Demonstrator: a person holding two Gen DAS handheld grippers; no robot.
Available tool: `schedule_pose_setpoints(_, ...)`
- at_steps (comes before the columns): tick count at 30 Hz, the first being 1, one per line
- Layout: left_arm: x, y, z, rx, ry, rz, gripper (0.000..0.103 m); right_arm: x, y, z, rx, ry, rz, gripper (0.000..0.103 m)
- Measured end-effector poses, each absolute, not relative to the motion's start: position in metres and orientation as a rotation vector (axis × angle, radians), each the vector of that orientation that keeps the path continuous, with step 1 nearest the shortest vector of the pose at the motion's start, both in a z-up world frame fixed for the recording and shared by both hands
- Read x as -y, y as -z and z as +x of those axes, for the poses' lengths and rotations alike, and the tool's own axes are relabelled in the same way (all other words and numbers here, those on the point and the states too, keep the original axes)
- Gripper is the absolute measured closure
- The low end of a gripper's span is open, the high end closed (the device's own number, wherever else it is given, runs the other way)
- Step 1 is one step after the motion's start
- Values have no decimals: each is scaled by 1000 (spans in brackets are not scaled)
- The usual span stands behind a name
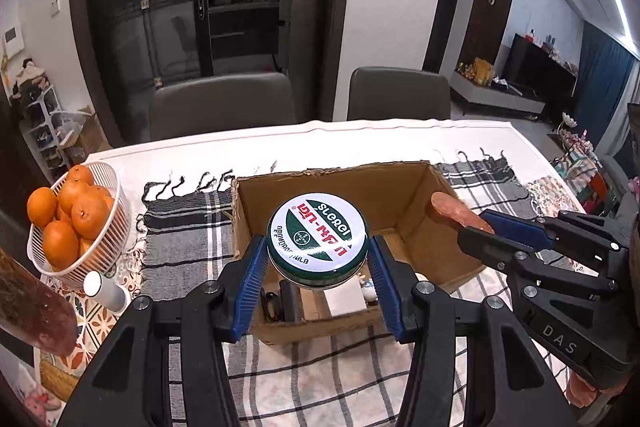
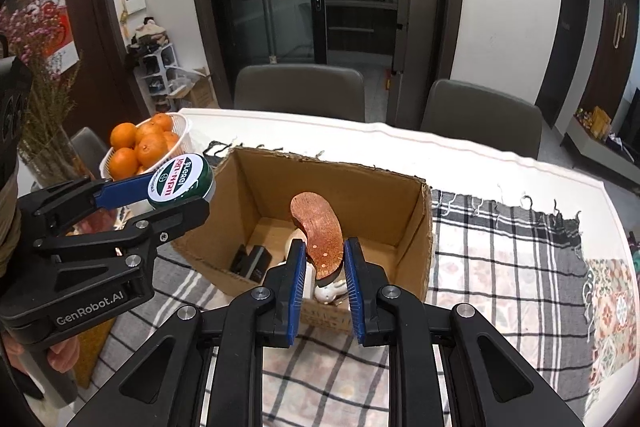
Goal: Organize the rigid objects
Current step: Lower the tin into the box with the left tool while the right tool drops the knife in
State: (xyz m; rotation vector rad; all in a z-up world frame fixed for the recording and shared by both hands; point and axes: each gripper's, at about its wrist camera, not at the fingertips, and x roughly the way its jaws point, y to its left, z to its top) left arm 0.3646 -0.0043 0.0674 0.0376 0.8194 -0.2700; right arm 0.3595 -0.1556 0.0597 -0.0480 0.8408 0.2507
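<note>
My left gripper (image 1: 318, 259) is shut on a round green tin with a white printed lid (image 1: 318, 241) and holds it above the open cardboard box (image 1: 340, 183). The tin also shows in the right wrist view (image 2: 180, 183), over the box's left wall. My right gripper (image 2: 322, 267) is shut on a curved brown wooden piece (image 2: 320, 231) and holds it over the box (image 2: 352, 187). The wooden piece (image 1: 456, 211) sits at the box's right wall in the left view. Inside the box lie a black item (image 2: 252, 261) and white items (image 2: 330, 293).
A white basket of oranges (image 1: 76, 223) stands left of the box on the table. A white bottle (image 1: 104, 289) lies near it. A checked cloth (image 2: 500, 259) covers the table. Two grey chairs (image 2: 300, 91) stand at the far edge. Dried flowers (image 2: 40, 67) rise at left.
</note>
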Motion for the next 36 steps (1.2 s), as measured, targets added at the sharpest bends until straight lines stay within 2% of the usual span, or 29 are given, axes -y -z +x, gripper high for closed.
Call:
schedule_pose_setpoints(20, 13, -3, 410, -1046, 248, 82, 52, 163, -5, 405, -1013, -199, -39, 82)
schedule_pose_setpoints(22, 13, 1, 410, -1065, 245, 79, 52, 164, -3, 407, -1021, -197, -30, 80)
schedule_pose_setpoints(25, 13, -1, 407, -1049, 237, 76, 45, 166, -1, 408, -1031, -185, -17, 78)
schedule_pose_setpoints(29, 10, -9, 397, -1023, 223, 78, 44, 166, -6, 401, -1010, -182, -24, 77)
schedule_pose_setpoints(36, 2, -28, 366, -933, 159, 95, 36, 165, -20, 376, -947, -185, -28, 64)
